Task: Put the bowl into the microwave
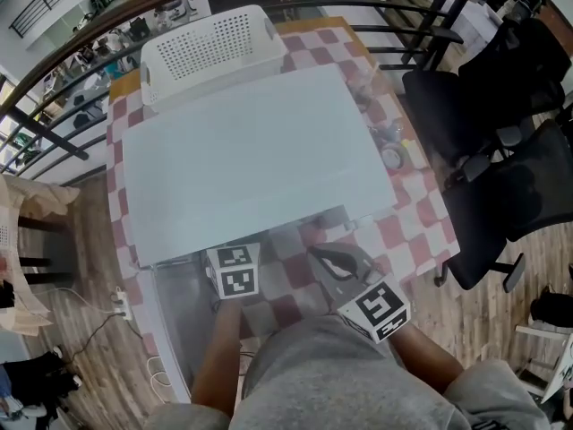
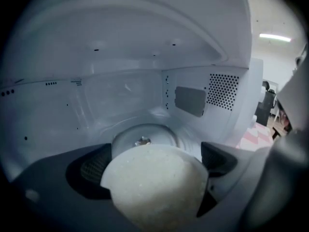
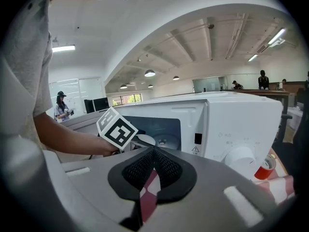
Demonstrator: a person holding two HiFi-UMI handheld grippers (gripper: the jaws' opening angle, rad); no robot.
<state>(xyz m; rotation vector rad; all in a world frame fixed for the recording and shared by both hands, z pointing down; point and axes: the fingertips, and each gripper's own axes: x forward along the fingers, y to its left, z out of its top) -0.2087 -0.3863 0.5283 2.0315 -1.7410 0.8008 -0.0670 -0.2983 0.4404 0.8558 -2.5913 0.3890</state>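
The white microwave point(image 1: 251, 159) stands on the checkered table with its door point(image 1: 176, 322) swung open at the near left. In the left gripper view the white bowl point(image 2: 154, 190) sits between the dark pads point(image 2: 91, 170), with my left gripper point(image 2: 155, 175) shut on it at the cavity mouth. Just beyond the bowl lies the glass turntable point(image 2: 145, 138). In the head view only the left gripper's marker cube point(image 1: 235, 270) shows at the microwave's front. My right gripper point(image 3: 153, 151) is shut on nothing, held in front of the control panel point(image 3: 240, 159).
A white perforated basket point(image 1: 210, 47) rests on the microwave's back. Small jars and lids point(image 1: 394, 150) lie on the table to its right, and a red can point(image 3: 263, 170) stands by the dial. Black office chairs point(image 1: 501, 150) crowd the right side; a railing point(image 1: 394, 7) runs behind.
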